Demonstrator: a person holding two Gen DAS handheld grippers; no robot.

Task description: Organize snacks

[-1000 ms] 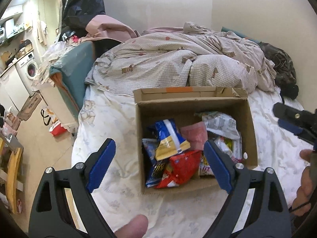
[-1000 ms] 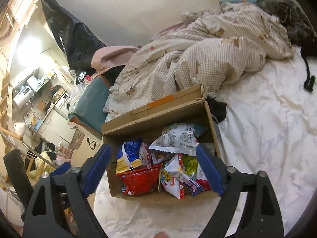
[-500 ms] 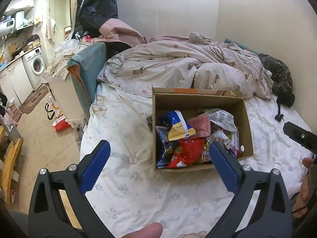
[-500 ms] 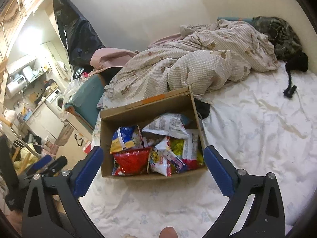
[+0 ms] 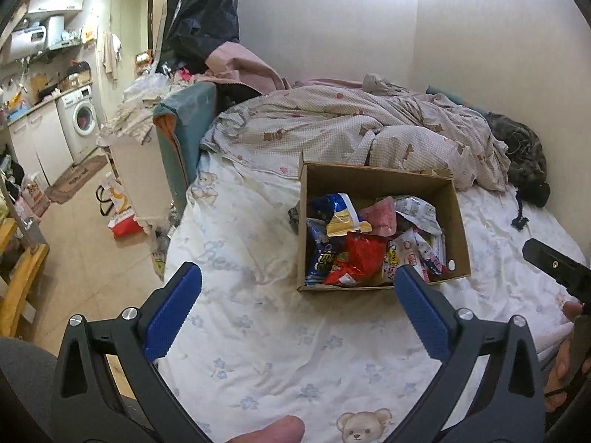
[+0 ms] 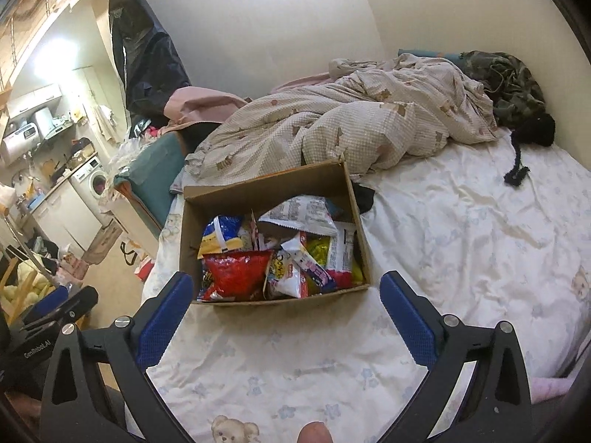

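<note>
An open cardboard box (image 5: 456, 221) (image 6: 190, 236) sits on the bed, filled with several snack packets: a red bag (image 5: 360, 254) (image 6: 236, 271), a blue and yellow bag (image 5: 340, 214) (image 6: 219, 234), a white printed bag (image 6: 301, 214). My left gripper (image 5: 297, 288) is open and empty, held above the sheet in front of the box. My right gripper (image 6: 286, 291) is open and empty, just before the box's near edge. The left gripper also shows at the lower left of the right wrist view (image 6: 55, 310).
The bed has a white bear-print sheet (image 5: 295, 350) and a rumpled checked quilt (image 5: 332, 129) behind the box. Dark clothing (image 6: 509, 85) lies by the wall at the far right. To the left, the bed edge drops to a floor with bags, cabinets and a washing machine (image 5: 83, 122).
Both grippers have pulled back and up from the box, so it looks smaller and farther. The jaws stay open and the box contents have not moved.
</note>
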